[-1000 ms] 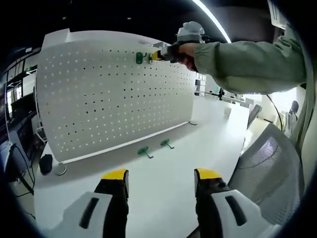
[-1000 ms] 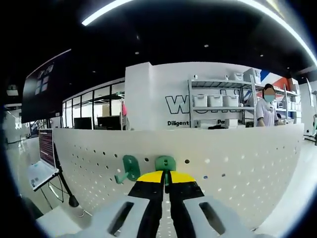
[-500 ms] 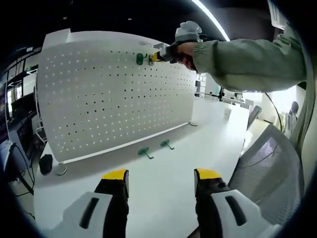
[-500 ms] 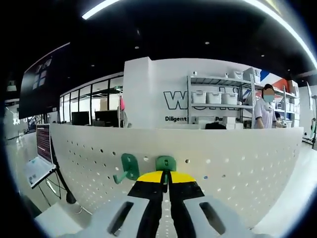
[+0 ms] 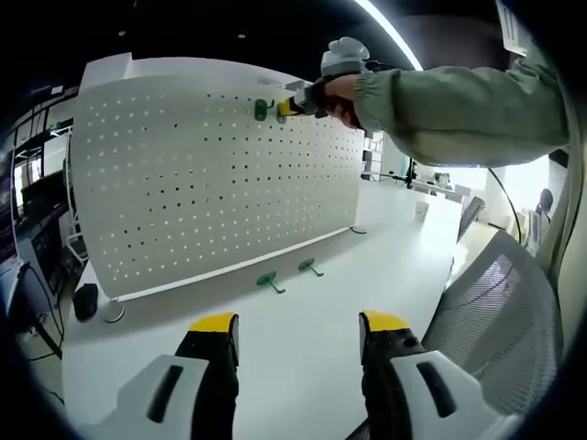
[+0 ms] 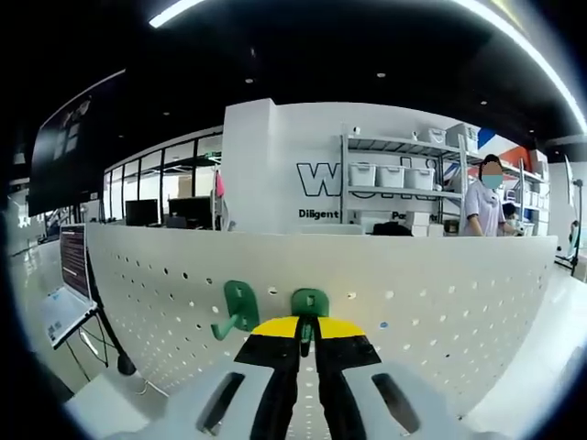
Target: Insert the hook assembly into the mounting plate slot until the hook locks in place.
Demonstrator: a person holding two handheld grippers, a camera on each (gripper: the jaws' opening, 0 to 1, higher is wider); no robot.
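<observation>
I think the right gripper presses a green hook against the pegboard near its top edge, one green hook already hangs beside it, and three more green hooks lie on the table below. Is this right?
Not quite: two green hooks lie on the table, not three, as the left gripper view shows. The rest holds: the right gripper is shut on a green hook against the pegboard near its top edge, with another hook hanging beside it.

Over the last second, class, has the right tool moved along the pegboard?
Yes. In the left gripper view the right tool has crept up and left along the pegboard, nearer its top edge.
</observation>
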